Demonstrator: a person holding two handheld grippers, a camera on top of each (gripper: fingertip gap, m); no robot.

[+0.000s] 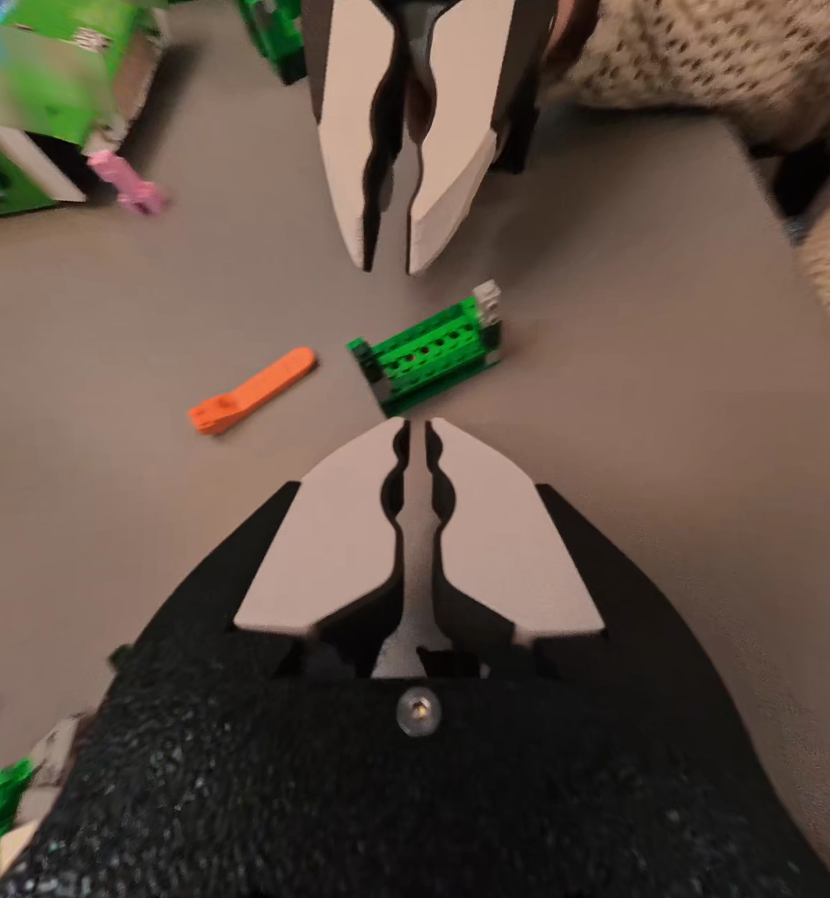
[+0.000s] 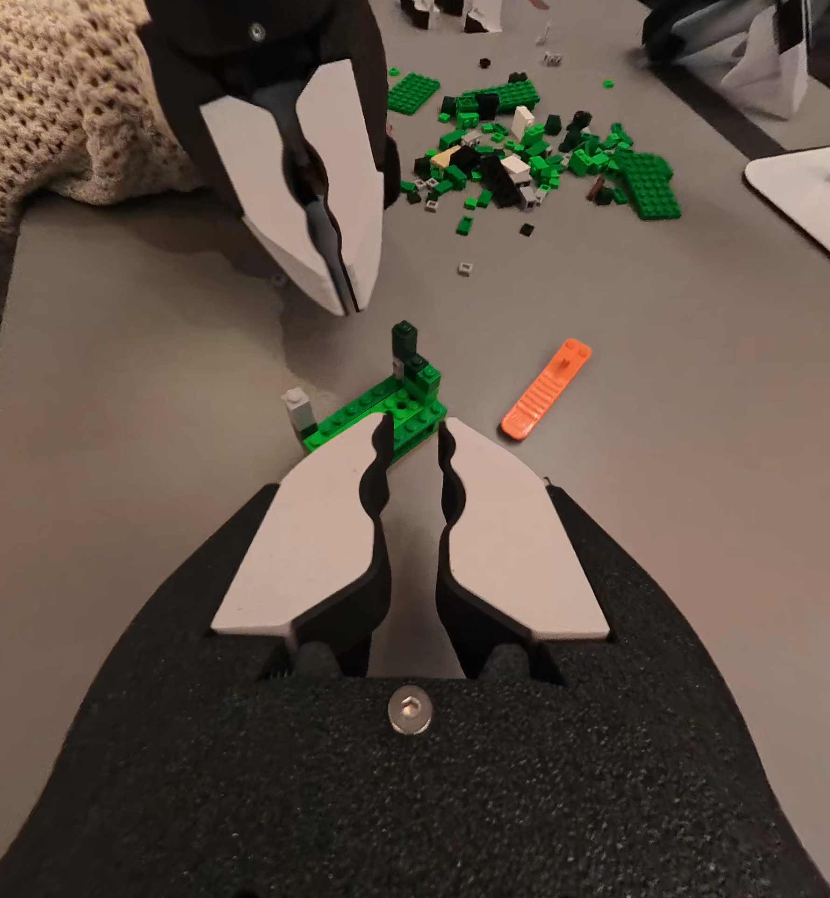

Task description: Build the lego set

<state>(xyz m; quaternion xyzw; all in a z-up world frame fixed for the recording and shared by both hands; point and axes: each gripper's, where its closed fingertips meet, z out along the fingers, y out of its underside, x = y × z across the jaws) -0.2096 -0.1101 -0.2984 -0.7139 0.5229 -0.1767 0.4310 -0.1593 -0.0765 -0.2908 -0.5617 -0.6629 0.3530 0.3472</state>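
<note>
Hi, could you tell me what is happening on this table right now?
A person with a gripper in each hand is building a lego set. A small green assembly stands on the grey table between the left gripper and the right gripper, and neither holds anything. The left looks nearly closed, the right slightly open. An orange brick separator lies beside it, with a pile of loose bricks farther back.

I'm seeing dim, warm indoor light; soft shadows are falling beneath the left gripper (image 2: 352, 311). The left wrist view is smearing with motion blur, and wide-angle distortion is bending both frames' edges.
</note>
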